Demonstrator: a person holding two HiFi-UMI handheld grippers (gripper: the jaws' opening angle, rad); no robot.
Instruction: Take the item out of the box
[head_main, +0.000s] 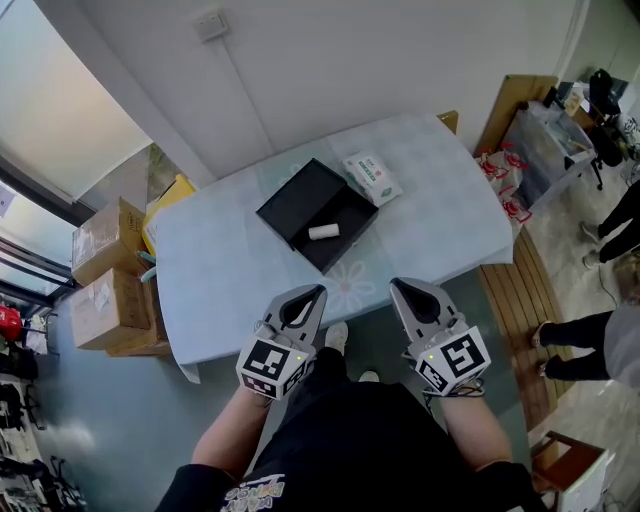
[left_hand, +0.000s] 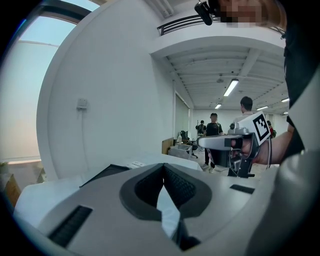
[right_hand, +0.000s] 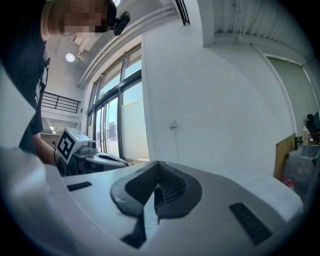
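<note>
Shallow black rectangular box (head_main: 300, 205), white cylinder (head_main: 323, 232) inside, left gripper (head_main: 318, 291), right gripper (head_main: 398, 285), ribbed jaws together, empty

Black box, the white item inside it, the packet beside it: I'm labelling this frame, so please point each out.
black box (head_main: 295, 205), head view, bare floor near its left side.
white item (head_main: 323, 232), head view, its middle.
packet (head_main: 372, 178), head view, middle of its top face.

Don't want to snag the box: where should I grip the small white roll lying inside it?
Probably take the white roll across its middle, coming straight down from above: it lies on its side on the floor of the black box, whose walls would hinder a sideways approach.
</note>
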